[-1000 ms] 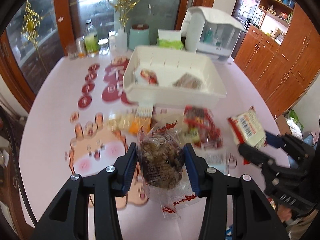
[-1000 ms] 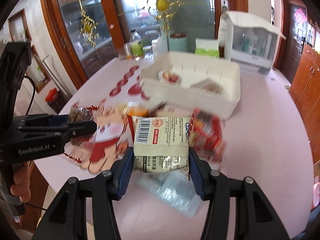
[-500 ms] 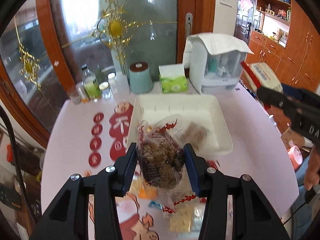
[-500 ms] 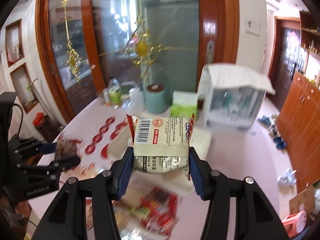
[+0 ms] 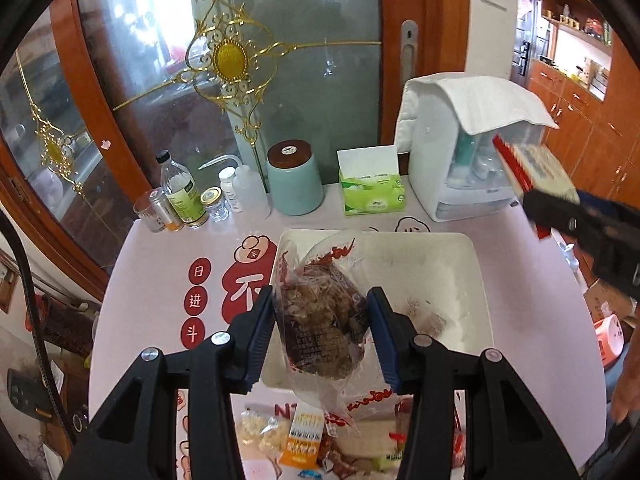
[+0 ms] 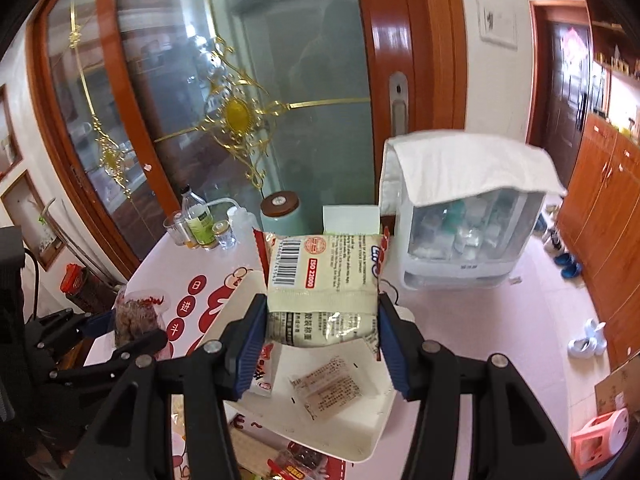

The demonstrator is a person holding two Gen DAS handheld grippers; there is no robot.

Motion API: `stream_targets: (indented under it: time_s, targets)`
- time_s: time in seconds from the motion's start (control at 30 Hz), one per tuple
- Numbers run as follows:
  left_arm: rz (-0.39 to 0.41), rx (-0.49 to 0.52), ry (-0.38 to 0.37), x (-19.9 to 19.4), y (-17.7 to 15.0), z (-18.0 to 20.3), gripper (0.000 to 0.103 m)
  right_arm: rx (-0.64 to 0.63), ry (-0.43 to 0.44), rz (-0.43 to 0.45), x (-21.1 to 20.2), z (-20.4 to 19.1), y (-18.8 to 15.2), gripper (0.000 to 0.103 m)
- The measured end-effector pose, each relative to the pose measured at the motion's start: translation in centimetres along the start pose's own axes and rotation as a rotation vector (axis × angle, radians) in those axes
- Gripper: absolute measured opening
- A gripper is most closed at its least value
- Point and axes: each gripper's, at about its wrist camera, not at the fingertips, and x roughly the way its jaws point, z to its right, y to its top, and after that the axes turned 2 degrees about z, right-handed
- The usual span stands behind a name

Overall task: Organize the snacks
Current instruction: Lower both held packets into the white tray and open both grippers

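My left gripper (image 5: 322, 334) is shut on a clear bag of brown snacks (image 5: 324, 320) and holds it above the white bin (image 5: 478, 280). My right gripper (image 6: 322, 332) is shut on a cream and red snack packet (image 6: 322, 284), also held above the white bin (image 6: 360, 436). The bin holds a small brown sachet (image 6: 326, 386) and a red and white packet (image 6: 264, 372). The right gripper with its packet (image 5: 536, 168) shows at the right of the left wrist view. The left gripper with its bag (image 6: 134, 314) shows at the left of the right wrist view.
Several loose snack packets (image 5: 308, 440) lie on the pink table (image 5: 540, 320) in front of the bin. Behind it stand a white dispenser box (image 5: 460, 160), a green tissue box (image 5: 372, 188), a teal canister (image 5: 294, 180) and several bottles (image 5: 180, 196).
Both grippers have risen and moved forward from the snack pile to above the white bin, each still holding its packet.
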Motion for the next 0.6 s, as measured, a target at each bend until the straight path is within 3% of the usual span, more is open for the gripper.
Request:
stream_targets:
  time_s: [0.27, 0.6]
  targets:
    - [-0.053, -0.040, 0.007, 4.9, 0.9, 0.5, 0.045, 0.000, -0.008, -0.069, 4.9, 0.5, -1.1, 0.054]
    - [-0.090, -0.007, 0.043, 8.2, 0.8, 2.0, 0.046, 0.007, -0.033, -0.118, 9.4, 1.5, -1.8, 0.057]
